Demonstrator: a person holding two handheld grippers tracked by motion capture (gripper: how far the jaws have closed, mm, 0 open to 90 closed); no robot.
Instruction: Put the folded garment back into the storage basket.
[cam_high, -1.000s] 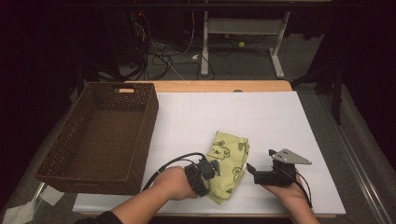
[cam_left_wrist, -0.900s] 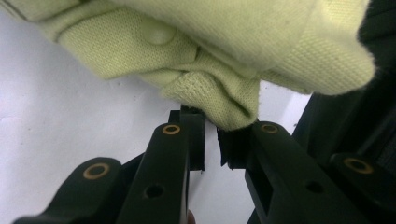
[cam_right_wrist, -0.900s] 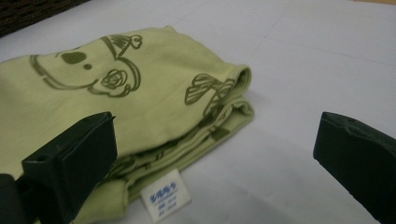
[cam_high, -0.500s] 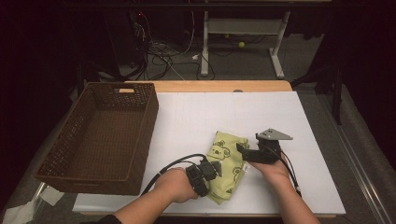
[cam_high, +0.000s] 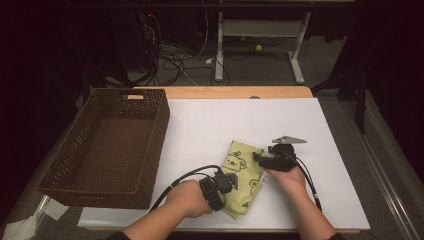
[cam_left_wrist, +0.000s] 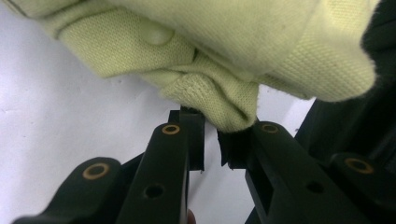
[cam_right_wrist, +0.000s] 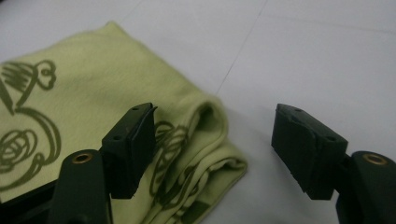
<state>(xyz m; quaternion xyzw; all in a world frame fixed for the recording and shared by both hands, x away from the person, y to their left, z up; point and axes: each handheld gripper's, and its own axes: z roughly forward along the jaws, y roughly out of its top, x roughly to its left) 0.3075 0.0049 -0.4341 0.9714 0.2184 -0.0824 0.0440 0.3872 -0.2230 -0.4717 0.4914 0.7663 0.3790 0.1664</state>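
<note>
Tool work here sits on the white worktop (cam_high: 320, 125), the biggest thing before us, with the brown wicker basket (cam_high: 107, 145) standing empty on its left side, well apart from the cloth. We see the yellow-green printed garment (cam_high: 243, 176) lying folded near the front edge, between our two hands. Our left tool (cam_high: 231, 181) is at its near-left part, and the left gripper view shows the jaws nipped tight on a bunched fold of the garment (cam_left_wrist: 219, 100). Our right tool (cam_right_wrist: 215, 149) hangs over the folded corner with its jaws wide apart, holding nothing. We judge the folding largely done; what remains looks like a second grip on that corner, then carrying the bundle to the basket.
</note>
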